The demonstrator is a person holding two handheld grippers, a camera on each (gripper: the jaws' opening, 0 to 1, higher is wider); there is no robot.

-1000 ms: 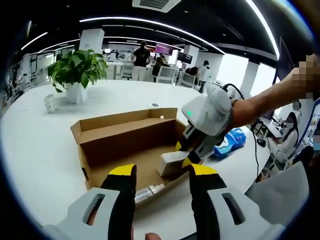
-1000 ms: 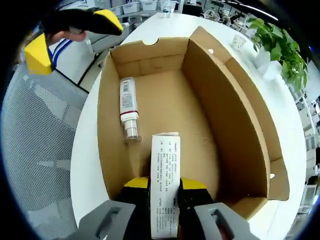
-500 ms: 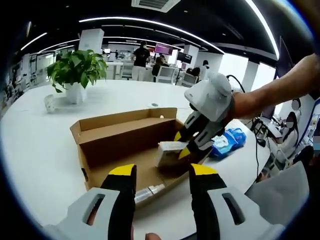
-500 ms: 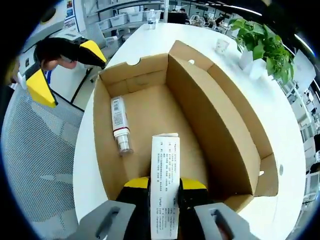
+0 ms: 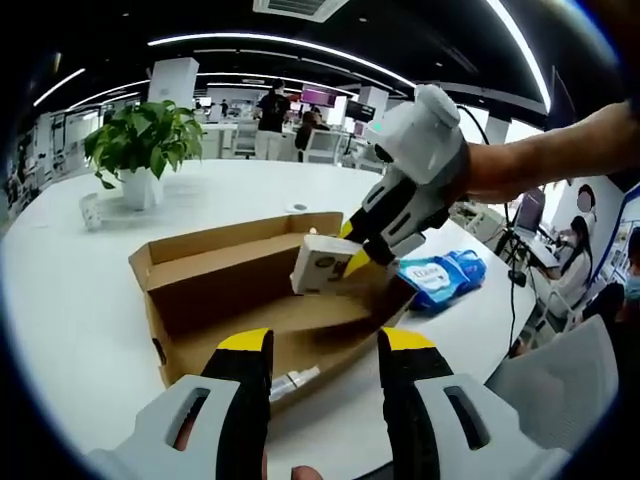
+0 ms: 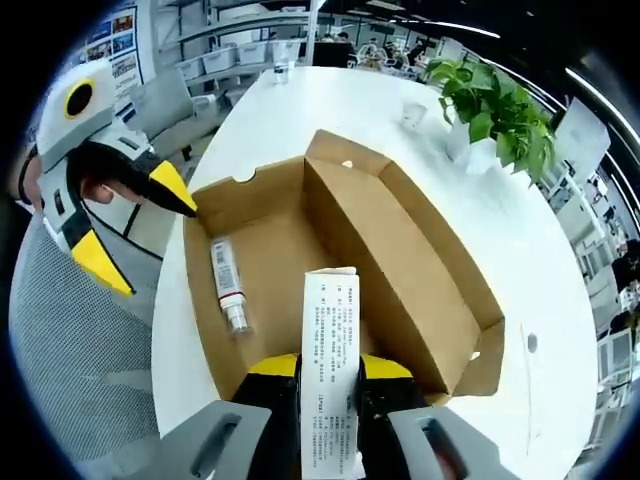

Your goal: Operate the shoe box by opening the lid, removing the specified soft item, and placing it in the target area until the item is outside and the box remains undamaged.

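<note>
Since a second ago my right gripper [image 6: 329, 372] has lifted the white packet [image 6: 329, 350] above the shoe box [image 6: 420, 290]; its fingers are clamped on it. My left gripper [image 5: 325, 352] sits near the box's front edge, fingers apart; a tube [image 6: 229, 288] lies inside.

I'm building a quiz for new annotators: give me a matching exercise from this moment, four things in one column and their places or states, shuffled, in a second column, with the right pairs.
Things:
1. small white printed carton
2. white tube with a printed label
3. blue soft wipes pack
4. green potted plant in a white pot

Places or states:
A. lying on the floor of the open brown cardboard shoe box
B. standing on the white table beyond the box
C. clamped in the right tool, above the box
D. lying on the table beside the box

Pairs: 1-C, 2-A, 3-D, 4-B
</note>
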